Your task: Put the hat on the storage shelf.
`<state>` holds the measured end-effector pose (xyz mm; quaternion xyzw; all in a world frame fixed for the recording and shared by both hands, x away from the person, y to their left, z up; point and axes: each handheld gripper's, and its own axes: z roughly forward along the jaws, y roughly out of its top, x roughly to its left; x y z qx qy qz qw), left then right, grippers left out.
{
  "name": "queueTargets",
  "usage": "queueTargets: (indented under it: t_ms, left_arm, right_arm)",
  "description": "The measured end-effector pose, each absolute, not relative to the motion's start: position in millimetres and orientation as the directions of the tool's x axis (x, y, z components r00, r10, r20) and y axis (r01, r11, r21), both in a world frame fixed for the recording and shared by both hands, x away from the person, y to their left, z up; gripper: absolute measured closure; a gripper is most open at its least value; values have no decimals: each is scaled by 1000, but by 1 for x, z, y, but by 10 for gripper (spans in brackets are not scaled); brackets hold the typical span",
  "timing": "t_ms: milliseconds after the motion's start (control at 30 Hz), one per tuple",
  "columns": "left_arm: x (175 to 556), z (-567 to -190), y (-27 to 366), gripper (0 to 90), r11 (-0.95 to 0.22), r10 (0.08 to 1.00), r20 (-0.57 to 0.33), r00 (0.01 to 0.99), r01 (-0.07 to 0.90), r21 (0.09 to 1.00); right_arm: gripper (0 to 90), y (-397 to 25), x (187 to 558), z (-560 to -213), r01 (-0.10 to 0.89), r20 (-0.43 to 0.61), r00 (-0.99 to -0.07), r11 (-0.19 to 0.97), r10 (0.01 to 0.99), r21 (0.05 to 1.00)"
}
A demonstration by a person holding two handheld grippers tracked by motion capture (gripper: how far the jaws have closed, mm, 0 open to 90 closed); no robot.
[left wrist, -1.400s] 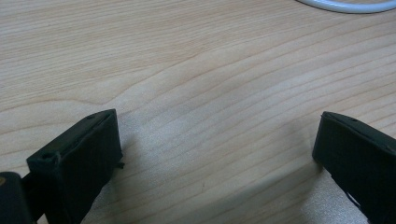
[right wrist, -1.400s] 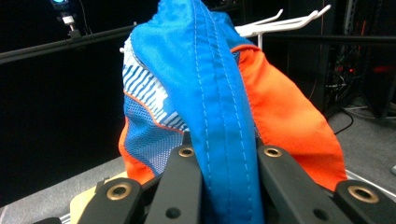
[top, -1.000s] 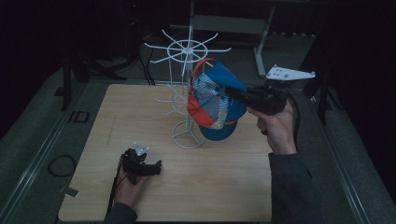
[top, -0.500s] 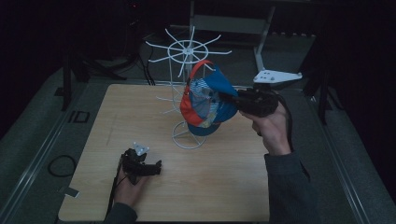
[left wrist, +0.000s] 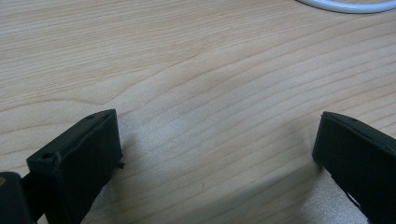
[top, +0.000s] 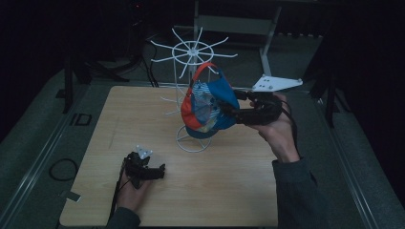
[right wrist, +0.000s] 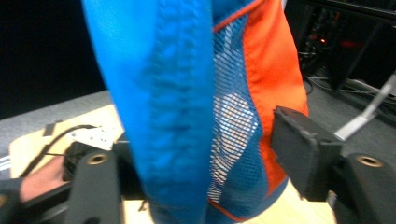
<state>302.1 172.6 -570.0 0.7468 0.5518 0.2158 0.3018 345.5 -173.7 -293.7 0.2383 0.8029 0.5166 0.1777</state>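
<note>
A blue and orange cap (top: 207, 105) with mesh panels hangs in the air in front of the white wire rack (top: 191, 47). Its orange back strap rises toward the rack's spokes. My right gripper (top: 225, 112) comes in from the right and is shut on the cap. In the right gripper view the cap's blue fabric (right wrist: 163, 93) fills the gap between the jaws of my right gripper (right wrist: 196, 163). My left gripper (top: 143, 168) lies on the wooden table (top: 239, 191) at the front left. It is open (left wrist: 215, 154), with bare wood between its jaws.
The rack's round base ring (top: 193, 140) stands on the table's middle; its edge (left wrist: 345, 4) shows ahead of the left jaws. A metal frame (top: 267, 38) stands behind the table. Dark floor surrounds the table, with a cable loop (top: 62, 168) at the left.
My right gripper has carried the cap up and to the left, closer to the rack's top spokes. The left gripper has stayed put on the table.
</note>
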Motion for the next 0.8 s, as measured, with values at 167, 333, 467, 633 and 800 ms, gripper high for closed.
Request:
queueTargets:
  t_ms: [167, 333, 467, 633, 800]
  left_arm:
    - [302, -570, 173, 14, -209, 955, -11, 298, 694, 689]
    - [302, -570, 173, 14, -209, 955, -11, 298, 694, 689]
    - [302, -570, 173, 14, -209, 955, -11, 298, 694, 689]
    - [302, -570, 173, 14, -209, 955, -11, 298, 694, 689]
    - [302, -570, 173, 14, -209, 955, -11, 298, 694, 689]
  right_arm:
    - [271, -171, 344, -296, 202, -48, -817, 362, 574, 910]
    - [212, -171, 342, -296, 200, -62, -808, 371, 586, 907]
    - [180, -171, 339, -297, 201, -74, -791, 373, 607, 906]
    - [145, -172, 337, -297, 203, -84, -777, 375, 623, 905]
    - [129, -172, 336, -297, 206, -86, -769, 373, 633, 905]
